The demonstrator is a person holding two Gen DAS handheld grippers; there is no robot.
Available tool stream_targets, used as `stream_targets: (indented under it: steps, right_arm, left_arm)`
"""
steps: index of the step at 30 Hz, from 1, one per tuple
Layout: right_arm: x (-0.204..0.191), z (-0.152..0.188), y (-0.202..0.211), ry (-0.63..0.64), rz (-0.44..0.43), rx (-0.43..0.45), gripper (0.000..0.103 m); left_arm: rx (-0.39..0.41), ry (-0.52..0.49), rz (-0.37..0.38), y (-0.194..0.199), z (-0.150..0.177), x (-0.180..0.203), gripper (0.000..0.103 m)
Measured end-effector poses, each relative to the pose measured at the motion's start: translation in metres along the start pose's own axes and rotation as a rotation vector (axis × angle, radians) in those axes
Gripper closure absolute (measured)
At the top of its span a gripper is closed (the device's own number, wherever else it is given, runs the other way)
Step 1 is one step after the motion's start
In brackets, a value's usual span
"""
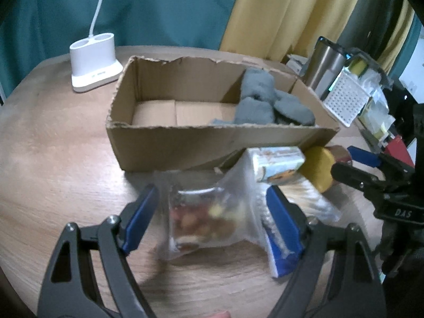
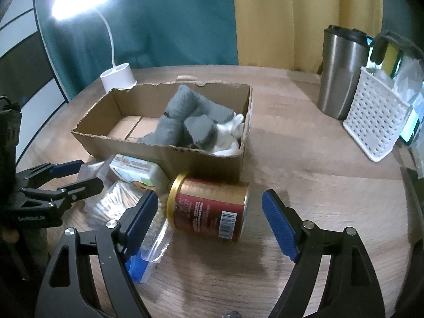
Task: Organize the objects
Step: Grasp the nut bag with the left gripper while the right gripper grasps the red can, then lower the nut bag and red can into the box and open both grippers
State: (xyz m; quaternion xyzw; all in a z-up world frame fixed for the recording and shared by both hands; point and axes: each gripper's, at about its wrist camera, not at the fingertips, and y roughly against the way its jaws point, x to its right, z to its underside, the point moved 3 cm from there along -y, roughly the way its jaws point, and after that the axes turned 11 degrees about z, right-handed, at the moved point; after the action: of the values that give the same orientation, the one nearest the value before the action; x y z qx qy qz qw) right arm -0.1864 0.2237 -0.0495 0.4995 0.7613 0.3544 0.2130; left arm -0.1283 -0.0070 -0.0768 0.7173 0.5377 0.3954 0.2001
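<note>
Both claws stand wide apart with nothing gripped: the left claw (image 1: 209,220) brackets a clear bag of snacks (image 1: 204,220) lying on the wooden tabletop (image 1: 58,164), its blue pads either side of the bag without pressing on it, while the right claw (image 2: 209,220) has its pads either side of a red and gold can (image 2: 209,209) lying on its side, also clear of it. Only the right wrist view shows the can's label and barcode, the bag of cotton swabs (image 2: 116,204) and a small printed box (image 2: 137,172) beside it; the left view shows just the can's gold end. A torn cardboard box (image 1: 169,145) sits behind these things, holding grey socks (image 1: 262,100); white fabric under them shows only from the right. A steel tumbler (image 2: 339,71) and a white perforated basket (image 2: 373,122) stand off to the right, and a white lamp base (image 1: 92,61) stands behind the box at the left.
</note>
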Motion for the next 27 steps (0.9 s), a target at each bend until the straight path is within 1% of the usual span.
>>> stream_targets:
  steps: [6,9,11,13,14,18,21,27]
  right_arm:
    - [0.000,0.000,-0.008,-0.008,-0.003,-0.026,0.020]
    - [-0.001,0.001,-0.011,-0.002,0.005,-0.032,0.020]
    - [-0.003,0.001,-0.013,0.001,0.006,-0.039,0.022]
    - [-0.004,0.002,-0.014,0.008,0.006,-0.044,0.032]
    - [-0.006,0.002,-0.015,0.011,0.004,-0.048,0.035]
    - [-0.008,0.002,-0.015,0.016,0.007,-0.050,0.036]
    - [-0.009,0.003,-0.014,0.017,0.012,-0.052,0.036]
    - [-0.010,0.003,-0.008,0.019,0.022,-0.044,0.036]
  left_arm:
    - [-0.033,0.013,-0.025,-0.008,0.003,-0.006,0.018]
    - [-0.050,0.026,-0.020,-0.011,0.005,-0.009,0.018]
    - [-0.051,0.023,-0.019,-0.012,0.005,-0.009,0.018]
    - [-0.052,0.021,-0.013,-0.013,0.006,-0.010,0.019]
    - [-0.051,0.019,-0.011,-0.013,0.005,-0.010,0.019]
    - [-0.037,0.006,0.016,-0.012,0.006,-0.010,0.020]
    - [-0.034,0.003,0.026,-0.010,0.008,-0.010,0.029]
    - [-0.018,-0.001,0.030,-0.002,0.010,-0.010,0.034]
